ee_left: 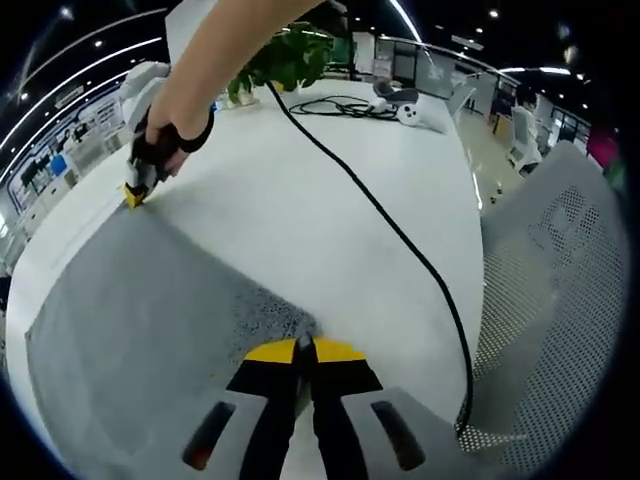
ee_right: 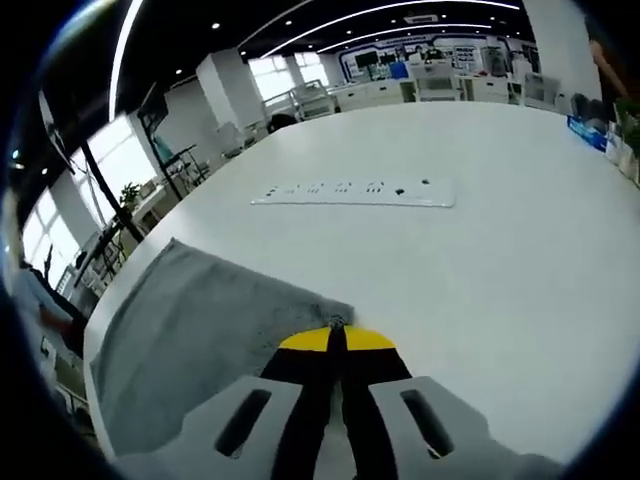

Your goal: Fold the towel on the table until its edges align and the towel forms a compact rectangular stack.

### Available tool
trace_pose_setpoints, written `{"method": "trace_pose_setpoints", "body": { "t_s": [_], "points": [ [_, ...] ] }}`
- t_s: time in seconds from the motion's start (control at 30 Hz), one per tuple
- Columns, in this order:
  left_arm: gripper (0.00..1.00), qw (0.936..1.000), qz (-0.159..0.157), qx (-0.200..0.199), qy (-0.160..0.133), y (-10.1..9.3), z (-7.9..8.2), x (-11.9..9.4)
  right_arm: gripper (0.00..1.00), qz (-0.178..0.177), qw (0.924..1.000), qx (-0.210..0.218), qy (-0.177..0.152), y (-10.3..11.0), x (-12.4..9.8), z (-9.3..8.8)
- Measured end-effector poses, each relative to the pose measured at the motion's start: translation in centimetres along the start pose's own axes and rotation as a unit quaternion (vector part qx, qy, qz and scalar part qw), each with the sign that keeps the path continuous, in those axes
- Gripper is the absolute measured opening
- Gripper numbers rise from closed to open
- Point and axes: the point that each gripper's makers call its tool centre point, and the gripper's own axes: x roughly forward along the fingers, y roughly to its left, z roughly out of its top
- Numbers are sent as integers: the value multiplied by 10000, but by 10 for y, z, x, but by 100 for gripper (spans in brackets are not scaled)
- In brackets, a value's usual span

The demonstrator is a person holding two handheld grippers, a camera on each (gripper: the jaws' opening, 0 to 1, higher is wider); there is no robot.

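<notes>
Towel point(ee_left: 140, 330) corners in both grippers

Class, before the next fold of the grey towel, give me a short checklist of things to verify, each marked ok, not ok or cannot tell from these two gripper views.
1. Left gripper shut on a towel corner: ok.
2. Right gripper shut on another corner: ok.
3. Towel lying flat, unfolded: ok.
4. Black cable off the towel: ok.
5. Power strip apart from the towel: ok.
6. Far towel edges aligned: cannot tell.
</notes>
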Motion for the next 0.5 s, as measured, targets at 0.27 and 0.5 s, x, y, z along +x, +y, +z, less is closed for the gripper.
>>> {"method": "trace_pose_setpoints", "body": {
  "t_s": [0.27, 0.5],
  "points": [
    [4, 9992, -60, -141, -375, -7, 22, -12, 0, 12, 10000, 34, -45, 8, -25, 5],
    [4, 9944, -177, -217, -1019, -15, 54, -26, 0, -2, 9997, 172, -173, 11, -47, 18]
  ]
}}
